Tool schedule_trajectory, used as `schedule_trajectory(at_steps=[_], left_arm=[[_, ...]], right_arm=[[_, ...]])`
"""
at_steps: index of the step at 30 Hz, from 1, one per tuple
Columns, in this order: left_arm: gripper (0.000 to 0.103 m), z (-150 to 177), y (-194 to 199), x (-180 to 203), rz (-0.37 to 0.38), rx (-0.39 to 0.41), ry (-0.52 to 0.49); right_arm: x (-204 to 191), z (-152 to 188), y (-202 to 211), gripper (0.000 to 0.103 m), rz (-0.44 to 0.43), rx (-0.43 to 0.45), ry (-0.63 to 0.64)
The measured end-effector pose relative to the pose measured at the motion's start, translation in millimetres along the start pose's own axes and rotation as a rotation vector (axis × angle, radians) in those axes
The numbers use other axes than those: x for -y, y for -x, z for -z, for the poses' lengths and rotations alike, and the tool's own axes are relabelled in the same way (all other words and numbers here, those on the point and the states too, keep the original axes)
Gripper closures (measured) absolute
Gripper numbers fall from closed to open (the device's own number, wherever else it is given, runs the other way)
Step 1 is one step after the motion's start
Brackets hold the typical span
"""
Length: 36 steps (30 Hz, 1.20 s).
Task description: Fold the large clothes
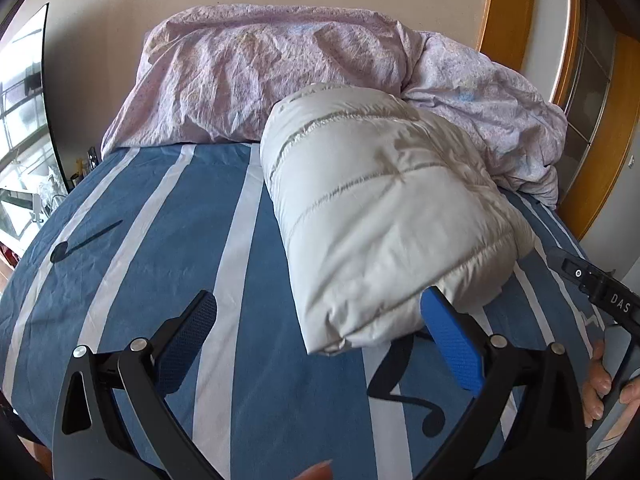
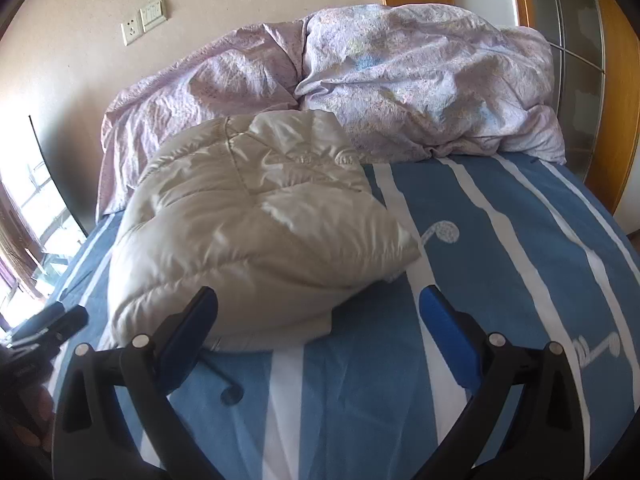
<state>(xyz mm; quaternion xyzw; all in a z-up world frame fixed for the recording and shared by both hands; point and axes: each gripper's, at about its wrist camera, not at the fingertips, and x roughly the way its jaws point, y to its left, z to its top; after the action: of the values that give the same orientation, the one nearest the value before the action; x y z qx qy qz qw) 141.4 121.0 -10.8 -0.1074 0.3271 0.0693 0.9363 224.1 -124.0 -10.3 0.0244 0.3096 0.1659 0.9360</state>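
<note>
Folded white puffer jacket (image 1: 384,216) lies on your blue striped bed (image 1: 160,240), against the lilac duvet (image 1: 260,68). Left tongs (image 1: 320,344) gape empty, right finger by its hem. Right tongs (image 2: 320,336) also gape; only that view shows the wall switches (image 2: 144,20).

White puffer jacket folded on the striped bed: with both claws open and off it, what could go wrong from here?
1. The puffy white jacket may spring open, since neither the left claw nor the right claw holds it.
2. Its far end meets the rumpled lilac duvet, which a regrasp could snag.
</note>
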Motion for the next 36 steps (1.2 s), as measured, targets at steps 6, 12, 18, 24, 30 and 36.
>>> schedule_trajectory(at_steps=[6, 12, 18, 24, 30, 36], left_arm=[[0.001, 26, 20, 6, -0.015, -0.006, -0.011], [0.001, 42, 40, 13, 0.004, -0.017, -0.008], [0.001, 49, 57, 27, 0.011, -0.019, -0.031], [0.001, 48, 63, 30, 0.008, -0.014, -0.026], [0.001, 48, 63, 29, 0.018, -0.029, -0.017], [0.001, 48, 67, 30, 0.038, -0.024, -0.01]], right_arm=[[-4, 27, 38, 0.002, -0.001, 0.027, -0.001], [-3, 54, 67, 0.002, -0.008, 0.024, -0.022], [-1, 70, 91, 0.002, -0.047, 0.021, -0.065], [-6, 73, 102, 0.002, -0.066, 0.034, -0.064], [-6, 72, 102, 0.002, -0.087, 0.019, -0.088], [-6, 72, 106, 0.002, -0.102, 0.022, -0.096]])
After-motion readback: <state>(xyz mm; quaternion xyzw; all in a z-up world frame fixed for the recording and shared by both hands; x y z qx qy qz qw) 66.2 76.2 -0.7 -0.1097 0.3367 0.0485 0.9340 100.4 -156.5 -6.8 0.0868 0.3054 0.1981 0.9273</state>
